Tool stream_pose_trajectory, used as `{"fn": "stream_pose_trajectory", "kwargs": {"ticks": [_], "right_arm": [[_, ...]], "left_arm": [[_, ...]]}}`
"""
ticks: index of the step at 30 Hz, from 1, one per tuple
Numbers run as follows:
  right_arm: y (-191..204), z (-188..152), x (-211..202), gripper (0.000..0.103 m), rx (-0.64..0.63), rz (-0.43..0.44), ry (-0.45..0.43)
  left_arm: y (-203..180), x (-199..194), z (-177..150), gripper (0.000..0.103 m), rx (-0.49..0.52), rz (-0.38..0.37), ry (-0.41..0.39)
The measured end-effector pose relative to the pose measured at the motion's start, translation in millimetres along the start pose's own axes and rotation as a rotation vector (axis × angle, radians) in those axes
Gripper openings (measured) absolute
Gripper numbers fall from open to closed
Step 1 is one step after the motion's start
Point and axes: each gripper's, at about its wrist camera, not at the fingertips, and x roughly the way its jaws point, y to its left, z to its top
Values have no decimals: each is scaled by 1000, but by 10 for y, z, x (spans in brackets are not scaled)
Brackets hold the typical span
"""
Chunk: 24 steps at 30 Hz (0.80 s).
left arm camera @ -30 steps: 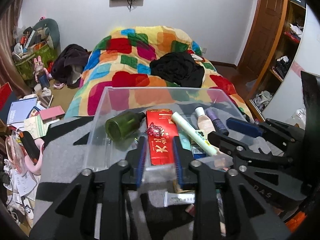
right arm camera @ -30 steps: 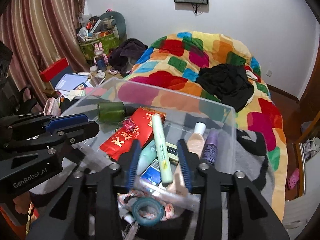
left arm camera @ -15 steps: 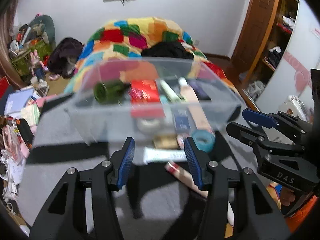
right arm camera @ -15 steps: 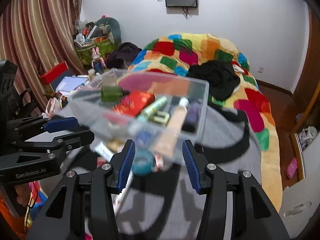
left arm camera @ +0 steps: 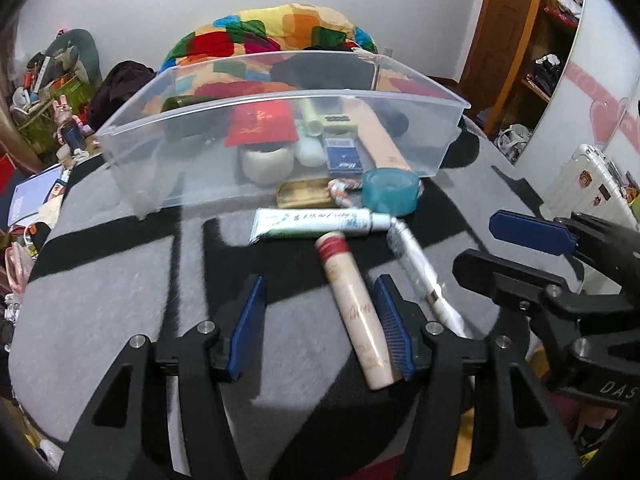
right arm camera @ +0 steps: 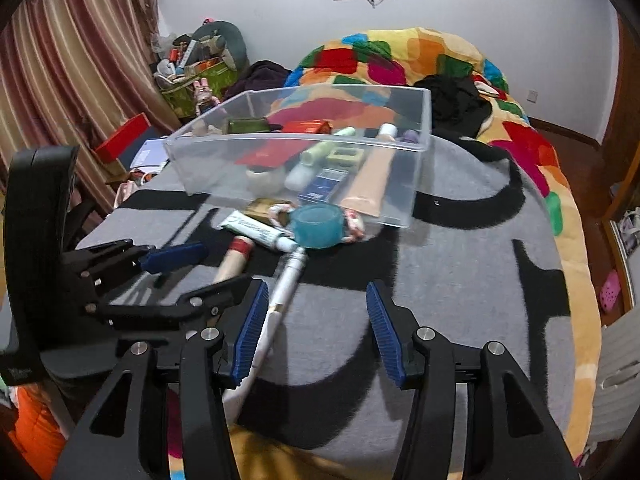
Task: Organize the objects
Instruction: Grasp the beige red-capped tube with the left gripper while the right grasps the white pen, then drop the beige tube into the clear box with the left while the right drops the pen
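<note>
A clear plastic bin point(left arm camera: 168, 160) point(right arm camera: 224, 168) rests on the grey and black blanket, holding a red pack point(left arm camera: 260, 122), a green bottle point(right arm camera: 246, 125), tubes and small boxes. In front of it lie a teal tape roll point(left arm camera: 390, 192) point(right arm camera: 318, 226), a white and green tube point(left arm camera: 312, 222), a beige tube with a red band point(left arm camera: 354, 304) and a white tube point(left arm camera: 420, 272) point(right arm camera: 284, 284). My left gripper point(left arm camera: 320, 320) is open and empty, its right finger beside the beige tube. My right gripper point(right arm camera: 316, 332) is open and empty, its left finger beside the white tube.
A gold tin point(left arm camera: 304, 194) and a braided cord point(left arm camera: 340, 192) lie against the bin's front wall. A bed with a colourful quilt point(right arm camera: 400, 56) is behind. Clutter and curtains point(right arm camera: 80, 60) stand at the left, a wooden door and shelves point(left arm camera: 520, 40) at the right.
Both grippers have opened, let go of the bin's front rim and pulled back. The bin has settled on the blanket, and the loose items in front of it have come into view.
</note>
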Motion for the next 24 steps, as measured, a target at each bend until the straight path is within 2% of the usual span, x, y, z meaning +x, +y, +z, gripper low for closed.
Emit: {"fn": "stream_pose_trajectory", "kwargs": {"ticks": [8,9,10,13,15,24], "right_arm": [[203,-116,220,47,-55,-32,38],[217,-120,215,43,-67,-45,34],[238,-129,218,32,-84,-54,34],[228,-134,202,16,-85,-48,29],[216,-138,186,13,-83,-48,27],[177,-149,-55,13,-67,-21,-17]], "left_arm": [[133,-42,-52,34,-39,18,-24],[137,-36,-54,32,-40,26,-31],[138,-32,-56,27,-39,31,-35],[165,-56,-73,14,-45,30,-43],[196,-73,-87,14,-59,15,-43],[298,-287,-144,14,-104,-10,-79]]}}
